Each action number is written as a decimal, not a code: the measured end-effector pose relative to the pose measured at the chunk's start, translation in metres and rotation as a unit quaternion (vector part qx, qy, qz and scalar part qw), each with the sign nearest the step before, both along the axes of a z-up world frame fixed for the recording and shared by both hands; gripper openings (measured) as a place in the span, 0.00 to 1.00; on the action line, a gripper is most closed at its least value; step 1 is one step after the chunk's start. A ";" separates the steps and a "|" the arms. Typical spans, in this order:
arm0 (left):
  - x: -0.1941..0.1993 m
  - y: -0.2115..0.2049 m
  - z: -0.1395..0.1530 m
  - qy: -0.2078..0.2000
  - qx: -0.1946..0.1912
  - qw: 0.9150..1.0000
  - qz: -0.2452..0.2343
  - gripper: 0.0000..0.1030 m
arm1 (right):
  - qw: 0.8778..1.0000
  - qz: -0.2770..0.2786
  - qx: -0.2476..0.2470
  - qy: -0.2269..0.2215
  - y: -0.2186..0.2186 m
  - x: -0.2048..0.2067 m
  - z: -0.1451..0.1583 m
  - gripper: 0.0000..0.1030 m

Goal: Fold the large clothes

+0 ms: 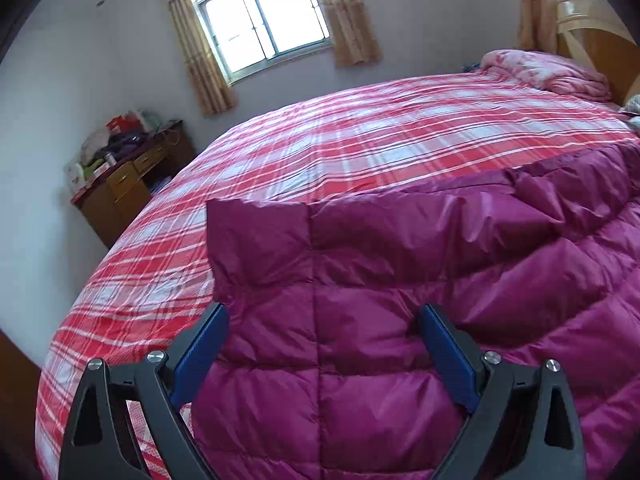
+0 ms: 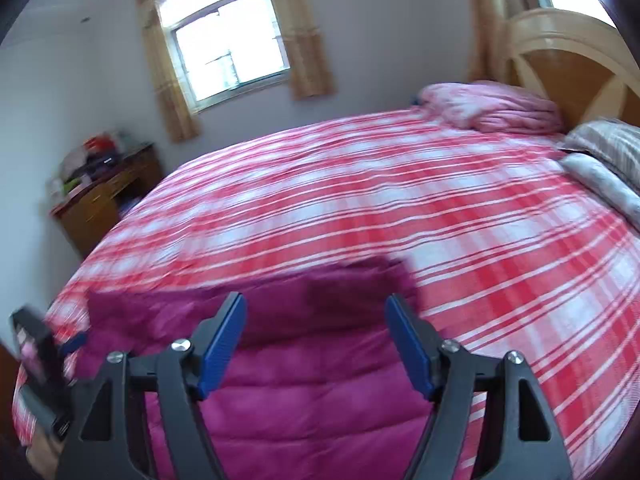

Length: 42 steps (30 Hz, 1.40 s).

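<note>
Left wrist view: your left gripper [image 1: 323,314] hovers with its fingers spread wide, gripping nothing, over the magenta down jacket [image 1: 400,300], which fills the lower centre and right of the frame on the red plaid bed cover [image 1: 320,136]. Judged step: approaching for a fold. Next, lower onto the jacket's upper edge and pinch it.

Right wrist view: your right gripper [image 2: 316,304], fingers likewise released, points across the jacket's far end at lower centre. The view is blurred. The left gripper appears at lower left.
</note>
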<state>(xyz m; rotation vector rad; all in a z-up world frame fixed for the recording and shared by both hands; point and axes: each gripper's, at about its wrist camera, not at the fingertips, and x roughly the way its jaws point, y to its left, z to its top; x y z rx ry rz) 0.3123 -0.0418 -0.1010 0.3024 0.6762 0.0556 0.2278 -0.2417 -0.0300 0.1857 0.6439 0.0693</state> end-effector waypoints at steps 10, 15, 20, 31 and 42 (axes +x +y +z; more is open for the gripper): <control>-0.004 0.004 0.034 -0.020 -0.049 0.998 0.035 0.93 | 0.996 0.004 -0.068 0.063 0.032 0.059 -0.055 0.74; 0.000 -0.027 0.044 -0.041 -0.032 0.999 -0.012 0.93 | 0.996 -0.009 -0.052 0.078 0.021 0.068 -0.068 0.73; 0.022 -0.048 0.018 -0.018 0.012 1.000 -0.009 0.93 | 0.995 -0.011 -0.060 0.075 0.023 0.070 -0.069 0.73; 0.043 -0.034 -0.013 0.045 -0.043 0.998 0.006 0.95 | 0.994 -0.010 -0.055 0.089 0.024 0.079 -0.080 0.73; 0.053 -0.032 -0.022 0.071 -0.051 0.996 0.014 0.98 | 0.992 -0.008 -0.058 0.111 0.025 0.087 -0.088 0.76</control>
